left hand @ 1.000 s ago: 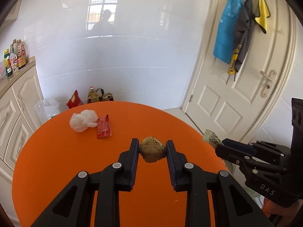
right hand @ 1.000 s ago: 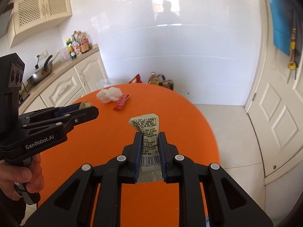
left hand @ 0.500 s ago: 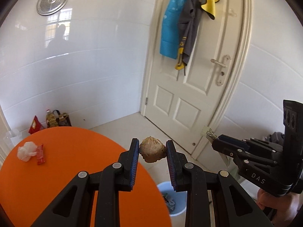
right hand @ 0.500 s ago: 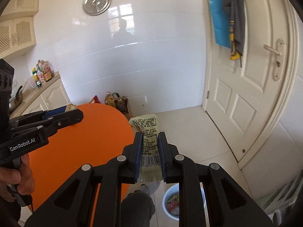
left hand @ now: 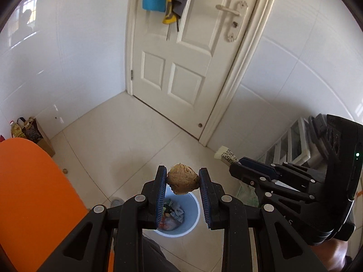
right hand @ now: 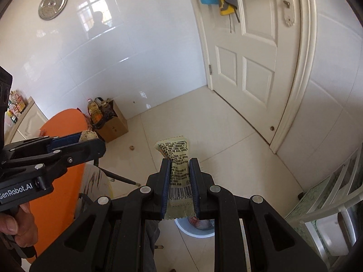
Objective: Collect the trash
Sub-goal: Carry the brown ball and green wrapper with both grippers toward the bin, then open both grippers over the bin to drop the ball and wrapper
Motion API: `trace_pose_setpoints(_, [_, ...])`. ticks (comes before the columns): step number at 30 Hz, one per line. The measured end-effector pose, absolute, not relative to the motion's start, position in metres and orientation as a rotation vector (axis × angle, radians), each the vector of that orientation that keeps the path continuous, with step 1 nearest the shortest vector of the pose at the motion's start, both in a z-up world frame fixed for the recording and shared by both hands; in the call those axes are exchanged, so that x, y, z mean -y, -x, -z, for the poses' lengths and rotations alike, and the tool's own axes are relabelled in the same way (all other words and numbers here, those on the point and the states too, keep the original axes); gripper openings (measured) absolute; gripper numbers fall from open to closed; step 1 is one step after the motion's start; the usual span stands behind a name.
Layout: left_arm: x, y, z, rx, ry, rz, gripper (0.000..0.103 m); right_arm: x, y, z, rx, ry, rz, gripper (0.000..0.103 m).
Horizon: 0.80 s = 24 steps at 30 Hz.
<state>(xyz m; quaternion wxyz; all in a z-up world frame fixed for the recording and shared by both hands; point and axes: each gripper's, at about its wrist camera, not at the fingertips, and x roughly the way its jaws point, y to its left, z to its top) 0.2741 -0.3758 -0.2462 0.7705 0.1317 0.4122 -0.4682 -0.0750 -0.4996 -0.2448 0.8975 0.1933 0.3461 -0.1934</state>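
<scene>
The trash bin [left hand: 181, 215], a pale blue pail on the floor tiles with wrappers already inside, has come into view under both grippers; a second ago both cameras looked across the orange table [left hand: 34, 204], and half a second ago the bin was only just appearing at the lower edge. Both hands have swung off the tabletop and tipped downward toward it.

The left gripper [left hand: 182, 179] is pinching a brown lump of food scrap [left hand: 182, 179], rough and rounded, between its blue pads; in the left wrist view the lump hangs right over the bin's far rim. The right gripper [right hand: 180, 181] is pressed tight on a flat pale-green snack wrapper [right hand: 175, 156] with black print and a barcode. In the right wrist view the wrapper's lower edge overlaps the bin [right hand: 197, 229], which sits partly hidden behind the jaws.

For the task, this looks like the end of the carry: both pieces are lined up near the bin, neither is released. The lump should fall straight when let go. The wrapper is light and may flutter, so it probably wants to be lower and more squarely over the opening first. A small brown bit [left hand: 65, 171] lies on the floor beyond the bin, near the table's edge, and may still need picking up.
</scene>
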Motion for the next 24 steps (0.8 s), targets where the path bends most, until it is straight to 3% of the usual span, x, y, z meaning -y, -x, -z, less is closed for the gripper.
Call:
trace_pose_setpoints(10, [0.441,-0.304,0.304,-1.108,-0.403,0.986,0.026,0.546,0.061,0.322,-0.831,-0.573,0.421,0.020])
trace_pose_setpoints(11, [0.447,-0.309,0.309,-1.127,-0.407,0.981,0.032,0.549,0.060,0.328,-0.839,-0.593,0.419,0.020])
trace_pose_setpoints(12, [0.458,-0.313,0.312,-1.150,-0.410,0.977,0.047,0.553,0.059,0.336,-0.853,-0.614,0.418,0.021])
trace_pose_setpoints(14, [0.463,-0.319,0.317,-1.166,-0.418,0.962,0.062,0.558,0.057,0.349,-0.886,-0.640,0.416,0.022])
trace_pose_setpoints(16, [0.477,-0.322,0.317,-1.160,-0.432,0.952,0.065,0.562,0.059,0.358,-0.893,-0.690,0.405,0.026])
trace_pose_setpoints(17, [0.492,-0.325,0.314,-1.160,-0.440,0.943,0.067,0.563,0.059,0.361,-0.897,-0.701,0.410,0.029])
trace_pose_setpoints(19, [0.493,-0.324,0.313,-1.152,-0.443,0.930,0.072,0.564,0.061,0.365,-0.905,-0.707,0.427,0.061])
trace_pose_setpoints(21, [0.494,-0.318,0.310,-1.134,-0.447,0.920,0.077,0.564,0.064,0.365,-0.898,-0.715,0.438,0.081])
trace_pose_setpoints(24, [0.487,-0.305,0.305,-1.088,-0.443,0.911,0.081,0.563,0.067,0.361,-0.883,-0.704,0.477,0.100])
